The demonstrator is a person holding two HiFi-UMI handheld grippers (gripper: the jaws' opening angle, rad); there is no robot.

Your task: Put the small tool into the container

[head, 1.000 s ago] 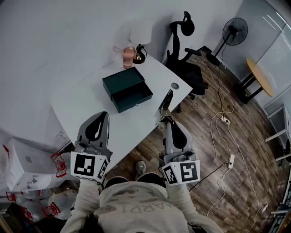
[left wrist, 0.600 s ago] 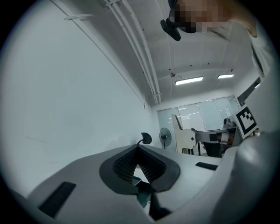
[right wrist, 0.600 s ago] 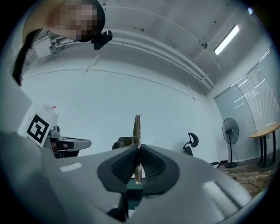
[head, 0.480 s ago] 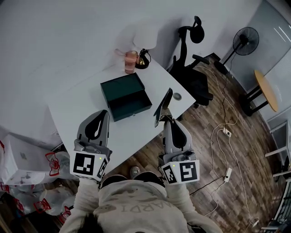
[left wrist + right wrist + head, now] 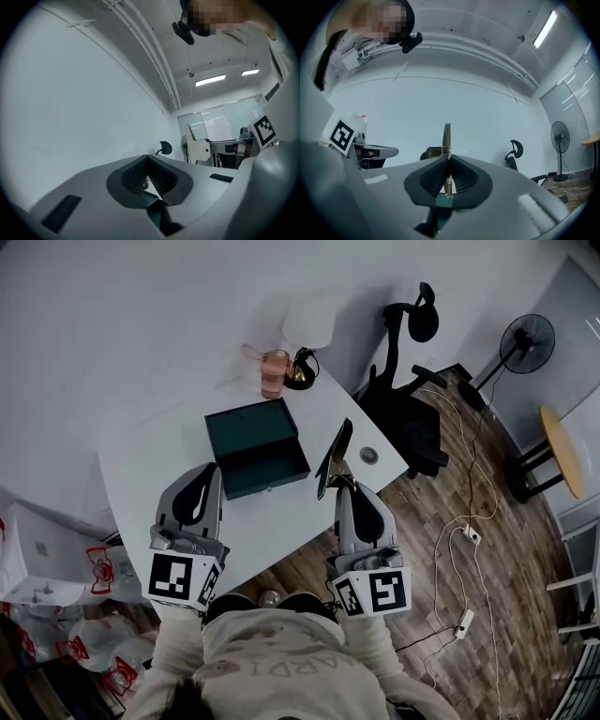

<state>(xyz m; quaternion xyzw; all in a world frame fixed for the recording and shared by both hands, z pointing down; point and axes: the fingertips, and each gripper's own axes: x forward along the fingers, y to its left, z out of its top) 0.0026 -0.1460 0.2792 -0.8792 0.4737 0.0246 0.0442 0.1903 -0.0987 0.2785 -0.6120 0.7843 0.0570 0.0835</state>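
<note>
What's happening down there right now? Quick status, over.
Left claw shut, empty. Right claw shut on tool, held right of the open box, not in yet. Nothing between them.

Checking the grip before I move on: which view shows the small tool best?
Right gripper view: the small tool stands edge-on, clamped in the right hand-held gripper's jaws. Head view shows its dark length beside the green container. Left gripper view misses it.

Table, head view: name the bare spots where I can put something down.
Free: left stretch of the table between the green box and its left edge; near strip in front of the box, between left claw and right claw. Crowded: far corner, with pink cup and lamp.
</note>
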